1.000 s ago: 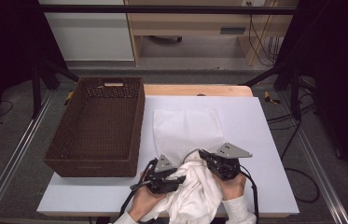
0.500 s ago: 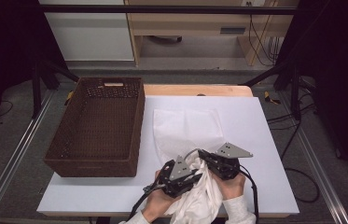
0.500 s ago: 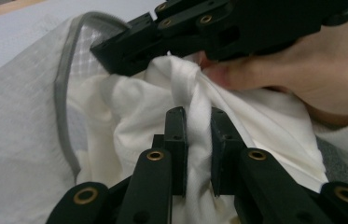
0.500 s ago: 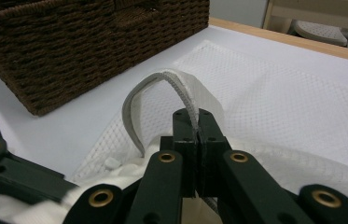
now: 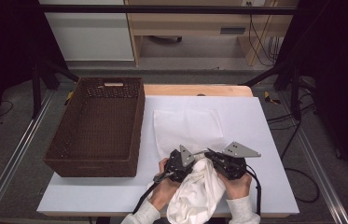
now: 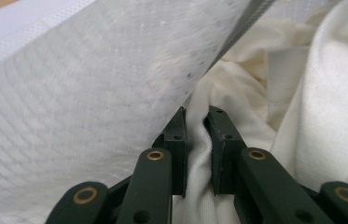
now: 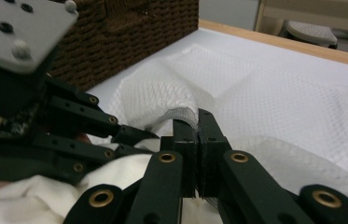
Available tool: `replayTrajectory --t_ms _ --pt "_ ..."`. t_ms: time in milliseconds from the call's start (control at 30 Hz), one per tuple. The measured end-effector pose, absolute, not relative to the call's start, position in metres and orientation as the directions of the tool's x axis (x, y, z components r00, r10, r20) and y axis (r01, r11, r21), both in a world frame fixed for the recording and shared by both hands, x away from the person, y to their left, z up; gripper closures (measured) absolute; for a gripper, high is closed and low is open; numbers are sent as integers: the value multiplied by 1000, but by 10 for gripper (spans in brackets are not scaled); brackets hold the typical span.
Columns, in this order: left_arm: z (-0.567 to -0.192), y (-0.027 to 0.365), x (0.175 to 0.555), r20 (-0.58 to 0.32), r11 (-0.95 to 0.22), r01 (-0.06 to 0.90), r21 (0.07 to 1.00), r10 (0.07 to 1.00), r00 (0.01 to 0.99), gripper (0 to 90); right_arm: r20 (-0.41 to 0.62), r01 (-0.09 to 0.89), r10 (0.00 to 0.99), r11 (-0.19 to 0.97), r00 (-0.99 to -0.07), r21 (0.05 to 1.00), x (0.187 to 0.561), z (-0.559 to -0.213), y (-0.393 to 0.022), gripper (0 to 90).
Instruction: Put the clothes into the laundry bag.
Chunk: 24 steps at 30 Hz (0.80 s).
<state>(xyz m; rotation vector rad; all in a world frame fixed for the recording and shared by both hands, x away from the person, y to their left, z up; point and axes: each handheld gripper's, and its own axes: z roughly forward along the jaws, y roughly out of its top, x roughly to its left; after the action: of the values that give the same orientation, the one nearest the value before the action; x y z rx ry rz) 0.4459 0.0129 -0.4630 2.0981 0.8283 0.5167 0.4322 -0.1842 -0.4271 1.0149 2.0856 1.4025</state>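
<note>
Now, from the high view, we see the left gripper (image 5: 186, 161) and the right gripper (image 5: 211, 156) close together at the near edge of the tabletop (image 5: 265, 140), a cream cloth (image 5: 197, 196) bunched between them and spilling toward the person. A white mesh sheet (image 5: 185, 126) lies flat just beyond, with a brown wicker basket (image 5: 97, 126) at the left; dark frames, cables and a wooden shelf stand behind.

Along the left gripper view, the jaws have just been closing and now pinch a fold of the cream cloth (image 6: 195, 154), the mesh sheet (image 6: 78, 102) draped over it.

Along the right gripper view, the jaws are pressed together on the mesh sheet's edge (image 7: 185, 114), with the basket (image 7: 129, 32) behind.

To do this well, we judge both pinches should stay firm and the hands part evenly, so neither fabric drags the other.
</note>
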Motion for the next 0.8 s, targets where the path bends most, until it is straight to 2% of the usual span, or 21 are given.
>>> replayTrajectory --t_ms 67,133,200,233,333,400,500,533,633,667,733,800 --pt "-462 16 442 84 -462 347 816 690 719 742 38 335 770 232 -637 913 432 -427 -187 889" --pt "-455 22 438 77 -456 337 824 679 730 577 47 348 768 233 -639 908 434 -428 -188 889" --pt "-445 35 431 23 -428 358 830 667 744 382 38 347 767 245 -640 905 434 -429 -187 889" --pt "-441 43 427 12 -424 360 831 660 751 326 38 348 765 247 -643 904 434 -430 -187 889" --pt "-438 64 415 -10 -421 386 821 666 746 266 34 342 767 246 -641 907 434 -430 -186 888" --pt "-444 74 411 -44 -407 414 814 668 743 265 35 337 766 241 -642 910 434 -430 -186 888" --pt "-461 81 412 -110 -401 477 782 664 739 275 24 329 763 249 -646 911 434 -430 -187 887" --pt "-467 81 413 -147 -394 494 775 648 747 305 24 328 762 250 -647 911 434 -431 -187 888" --pt "-474 80 417 -221 -381 516 767 599 770 489 29 328 760 245 -649 913 434 -432 -186 887" --pt "-473 79 418 -231 -378 517 768 589 774 591 25 325 761 247 -649 913 434 -433 -186 887" --pt "-469 75 414 -198 -388 489 781 589 784 747 22 324 763 248 -646 913 434 -434 -185 888" --pt "-464 73 409 -168 -386 452 804 582 795 786 34 329 762 238 -646 914 435 -435 -185 888"
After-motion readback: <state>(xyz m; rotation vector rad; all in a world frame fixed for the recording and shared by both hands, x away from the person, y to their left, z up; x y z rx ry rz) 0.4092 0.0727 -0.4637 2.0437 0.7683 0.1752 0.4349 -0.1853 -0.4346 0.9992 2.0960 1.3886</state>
